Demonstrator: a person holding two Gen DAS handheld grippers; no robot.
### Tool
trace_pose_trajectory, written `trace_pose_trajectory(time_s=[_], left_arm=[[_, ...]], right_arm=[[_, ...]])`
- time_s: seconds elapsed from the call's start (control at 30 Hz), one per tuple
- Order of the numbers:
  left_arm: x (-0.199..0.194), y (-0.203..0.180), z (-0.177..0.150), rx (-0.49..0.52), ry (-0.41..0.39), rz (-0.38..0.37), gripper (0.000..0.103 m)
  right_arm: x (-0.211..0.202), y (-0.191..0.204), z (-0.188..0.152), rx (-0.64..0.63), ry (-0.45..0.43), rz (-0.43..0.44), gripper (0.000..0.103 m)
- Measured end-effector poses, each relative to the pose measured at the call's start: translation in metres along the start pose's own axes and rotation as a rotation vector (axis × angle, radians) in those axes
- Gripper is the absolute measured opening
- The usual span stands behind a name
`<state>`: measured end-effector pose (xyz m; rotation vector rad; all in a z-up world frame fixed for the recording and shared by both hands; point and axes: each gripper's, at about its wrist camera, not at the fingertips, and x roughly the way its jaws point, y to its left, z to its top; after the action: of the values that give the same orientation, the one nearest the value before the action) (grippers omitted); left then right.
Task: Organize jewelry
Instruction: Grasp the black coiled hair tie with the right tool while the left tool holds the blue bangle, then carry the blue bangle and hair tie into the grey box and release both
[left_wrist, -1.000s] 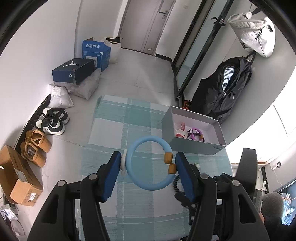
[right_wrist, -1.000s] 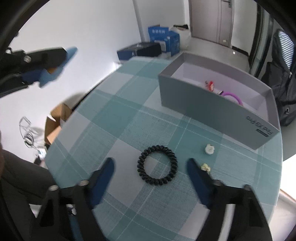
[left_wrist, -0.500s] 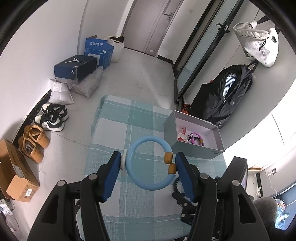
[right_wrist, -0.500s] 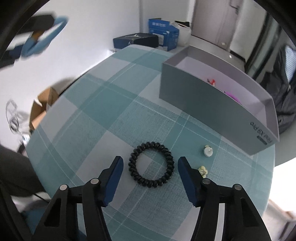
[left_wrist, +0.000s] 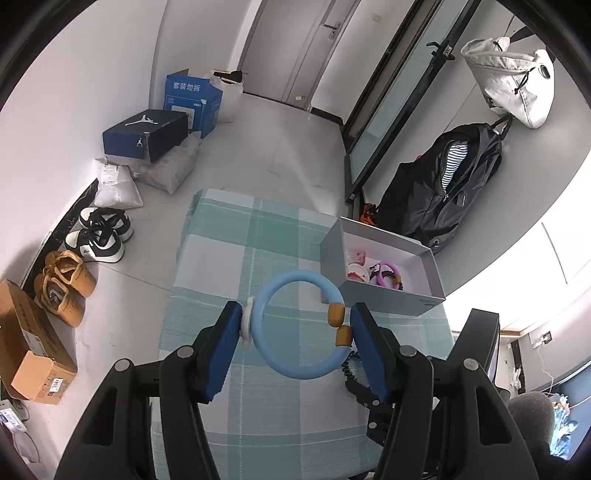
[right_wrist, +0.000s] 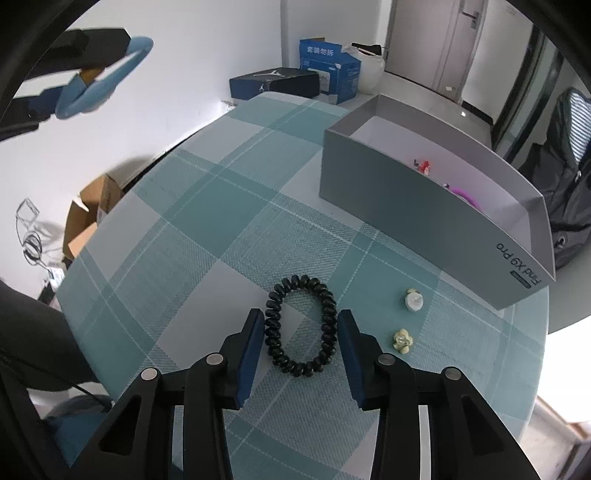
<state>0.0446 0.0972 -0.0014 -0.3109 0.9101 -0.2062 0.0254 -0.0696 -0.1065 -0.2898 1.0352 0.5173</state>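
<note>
Left wrist view shows the left gripper (left_wrist: 295, 332) clamped on a light blue bangle (left_wrist: 300, 324), its blue pads pressing the ring's two sides, a white charm against one pad and two amber beads against the other; the bangle hangs in the air above the teal checked tablecloth (left_wrist: 236, 258), nearer the camera than the grey box (left_wrist: 384, 299). Right wrist view has the right gripper (right_wrist: 301, 332) closing its jaws around a black coil hair tie (right_wrist: 301, 328) that lies flat on the cloth, squeezed into an oval between the pads. Two small flower pieces (right_wrist: 408, 319) lie between the hair tie and the grey box
</note>
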Motion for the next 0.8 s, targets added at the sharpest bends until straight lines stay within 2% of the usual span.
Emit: trace_pose_trajectory(time_s=[0.27, 0.5, 0.8], left_arm=[[0.004, -0.013, 0.002, 0.026, -0.002, 0.003, 0.055], [0.012, -0.028, 0.004, 0.030, 0.008, 0.000, 0.055], [0.026, -0.055, 0.002, 0.070, 0.026, 0.013, 0.055]], right_arm=[[-0.016, -0.017, -0.005, 0.081, -0.036, 0.094, 0.039], [-0.042, -0.037, -0.006, 0.167, -0.112, 0.179, 0.039], [-0.084, -0.066, 0.001, 0.247, -0.229, 0.216, 0.039]])
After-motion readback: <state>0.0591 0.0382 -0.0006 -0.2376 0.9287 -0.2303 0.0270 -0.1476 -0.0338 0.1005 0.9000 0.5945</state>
